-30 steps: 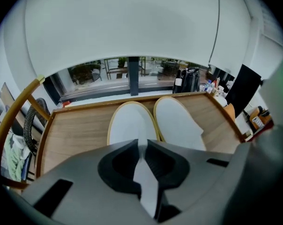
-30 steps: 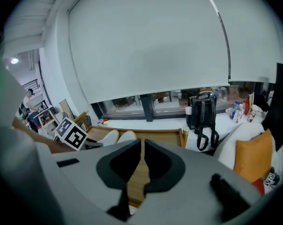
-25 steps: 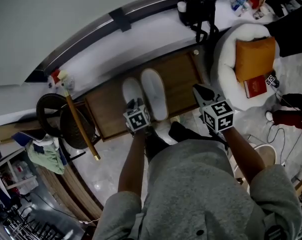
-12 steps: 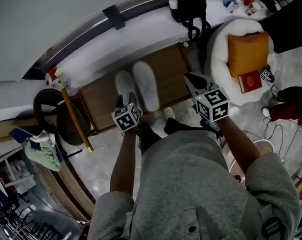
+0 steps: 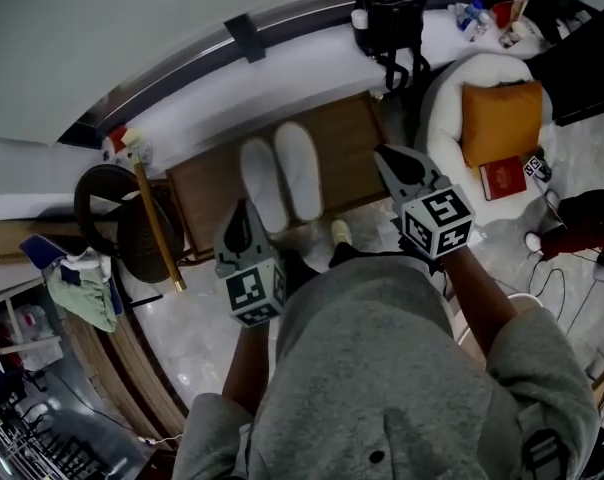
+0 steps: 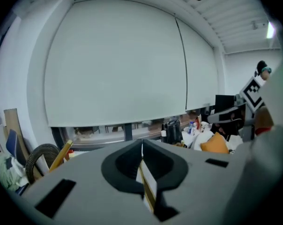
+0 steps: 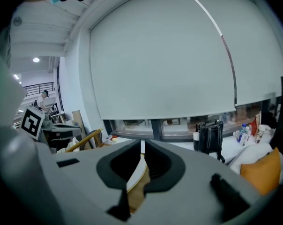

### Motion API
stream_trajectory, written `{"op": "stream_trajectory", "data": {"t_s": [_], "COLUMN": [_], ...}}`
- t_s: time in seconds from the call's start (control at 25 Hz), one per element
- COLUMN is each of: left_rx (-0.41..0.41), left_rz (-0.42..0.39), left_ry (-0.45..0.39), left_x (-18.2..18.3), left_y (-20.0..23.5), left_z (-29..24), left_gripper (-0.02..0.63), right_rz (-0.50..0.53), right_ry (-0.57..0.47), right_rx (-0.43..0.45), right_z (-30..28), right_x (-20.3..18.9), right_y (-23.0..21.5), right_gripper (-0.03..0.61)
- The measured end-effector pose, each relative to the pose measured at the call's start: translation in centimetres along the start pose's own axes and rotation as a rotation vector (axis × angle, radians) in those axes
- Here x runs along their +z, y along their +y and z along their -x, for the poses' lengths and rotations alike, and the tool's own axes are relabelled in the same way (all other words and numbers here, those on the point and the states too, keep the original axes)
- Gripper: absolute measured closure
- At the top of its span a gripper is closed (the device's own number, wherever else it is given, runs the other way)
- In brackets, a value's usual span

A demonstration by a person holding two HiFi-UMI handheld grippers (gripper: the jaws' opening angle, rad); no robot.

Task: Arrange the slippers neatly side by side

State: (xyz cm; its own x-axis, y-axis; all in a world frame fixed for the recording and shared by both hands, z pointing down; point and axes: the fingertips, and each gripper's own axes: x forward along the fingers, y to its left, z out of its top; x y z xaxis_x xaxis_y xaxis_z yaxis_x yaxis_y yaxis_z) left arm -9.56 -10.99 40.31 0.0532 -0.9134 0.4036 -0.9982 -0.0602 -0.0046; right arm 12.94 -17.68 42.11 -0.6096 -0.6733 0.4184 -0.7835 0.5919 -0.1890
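The white slippers (image 5: 295, 168) lie side by side in the middle of the brown surface (image 5: 352, 138), with bare wood out to its right edge. My left hand-held gripper (image 5: 239, 211) is at its near edge and my right hand-held gripper (image 5: 384, 156) at its right edge, both shut and empty. The gripper views face the window blind (image 6: 118, 60); only the head view shows the pair.

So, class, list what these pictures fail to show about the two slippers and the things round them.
- Slippers: in both gripper views only a pale sliver shows. The left gripper, its jaws closing on nothing, and the shut right gripper block the rest.
- Person's knees: head view, hidden by the grey sweatshirt.
- Red book cover print: head view, too small.
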Motion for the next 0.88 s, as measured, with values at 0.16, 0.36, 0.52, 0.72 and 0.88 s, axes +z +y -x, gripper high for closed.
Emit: {"op": "stream_trajectory", "data": {"t_s": [0.16, 0.36, 0.52, 0.72, 0.88], "left_rx": [-0.004, -0.004, -0.005, -0.007, -0.009], "left_rz": [0.008, 0.001, 0.011, 0.015, 0.015], "left_ry": [-0.049, -0.07, -0.065, -0.063, -0.062], "left_x": [2.0, 3.7, 3.7, 3.5, 3.4], "left_y": [-0.4, -0.3, -0.1, -0.3, -0.6], "left_z": [1.4, 1.4, 1.4, 1.5, 1.5], "left_gripper": [0.595, 0.595, 0.595, 0.595, 0.595], "right_rz": [-0.009, 0.004, 0.006, 0.011, 0.017], "right_ry": [-0.034, -0.042, -0.041, -0.034, -0.032], "right_rx": [0.016, 0.033, 0.037, 0.042, 0.049], "right_z": [0.3, 0.2, 0.0, 0.0, -0.1], "right_x": [1.2, 1.9, 1.9, 1.8, 1.8], "right_y": [0.9, 1.6, 1.7, 1.6, 1.7], "right_gripper": [0.538, 0.538, 0.538, 0.538, 0.538]}}
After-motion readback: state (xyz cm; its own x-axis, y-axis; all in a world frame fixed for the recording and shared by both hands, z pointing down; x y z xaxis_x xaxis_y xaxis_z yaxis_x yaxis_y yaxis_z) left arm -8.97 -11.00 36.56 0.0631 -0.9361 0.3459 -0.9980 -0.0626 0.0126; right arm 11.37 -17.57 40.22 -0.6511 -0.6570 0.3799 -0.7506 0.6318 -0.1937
